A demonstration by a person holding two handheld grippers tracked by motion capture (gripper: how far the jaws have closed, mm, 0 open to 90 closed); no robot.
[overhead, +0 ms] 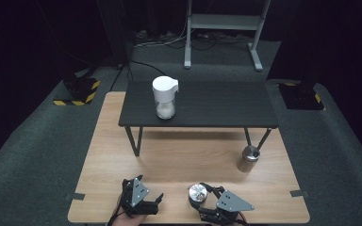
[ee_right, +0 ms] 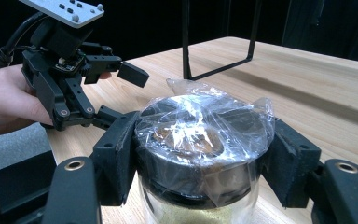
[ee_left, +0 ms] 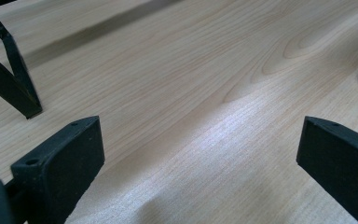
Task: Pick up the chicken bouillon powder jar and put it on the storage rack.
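Starting at the left, we hold the left claw [overhead: 156, 199] low over the table [overhead: 179, 155], its jaws spread with nothing but bare wood between them. It looks parked there, clear of the work yet near enough to help.

Just right of it, our right claw [overhead: 206, 194] is pressed onto a jar [ee_right: 200, 154]: the two jaws sit against opposite sides of its dark cap, which is sealed under crinkled clear wrap [ee_right: 205, 123]. Gripping at the cap rather than the glass below probably gives the pads a firmer, less slippery hold. The jar stands upright at the near edge, between the jaws, with yellowish grains showing through the glass.

Ahead of both claws a dark shelf [overhead: 202, 106] stands on thin legs, carrying a white jug [overhead: 164, 96]. Beyond the right claw and off to its right, a metal tin [overhead: 248, 159] stands by the shelf's leg, well apart from the jar.
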